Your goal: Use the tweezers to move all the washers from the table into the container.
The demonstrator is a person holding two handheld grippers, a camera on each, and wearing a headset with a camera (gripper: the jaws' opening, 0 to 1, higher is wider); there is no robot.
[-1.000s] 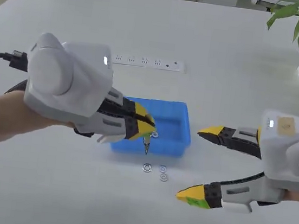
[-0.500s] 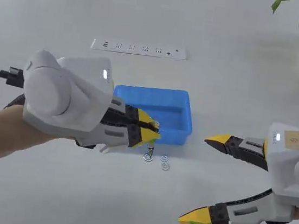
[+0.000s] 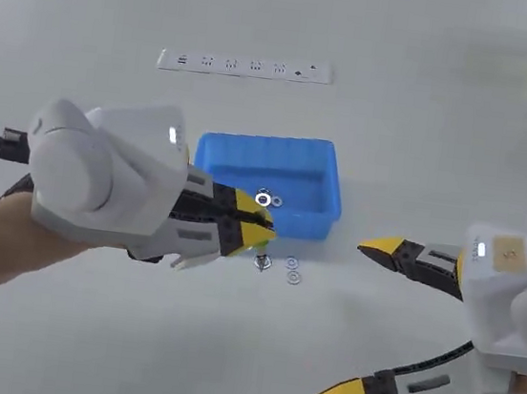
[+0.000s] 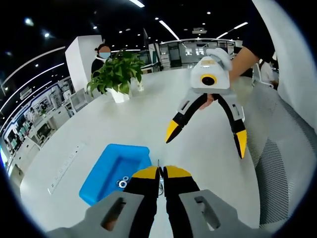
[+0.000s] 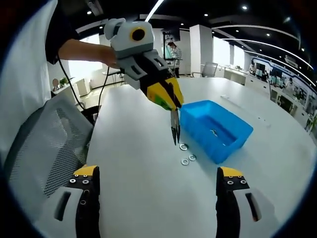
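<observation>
The container (image 3: pixel 310 224) sits on the table (image 3: pixel 426 130). Three washers (image 3: pixel 291 270) lie close together just off its front edge, and two more washers (image 3: pixel 268 199) lie inside it. The left gripper (image 3: pixel 260 227), over the front-left corner, is clamped tight on the tweezers (image 5: pixel 174 126). They hang tip-down just beside the nearest loose washer; I cannot tell if they touch. The right gripper (image 3: pixel 353 328) hangs well right of the container and nearer the person, claw spread wide, holding nothing. Bare tabletop lies between it and the loose washers. A power strip (image 3: pixel 246 65) lies well behind the container, and a plant (image 4: pixel 116 74) stands far back-right.
</observation>
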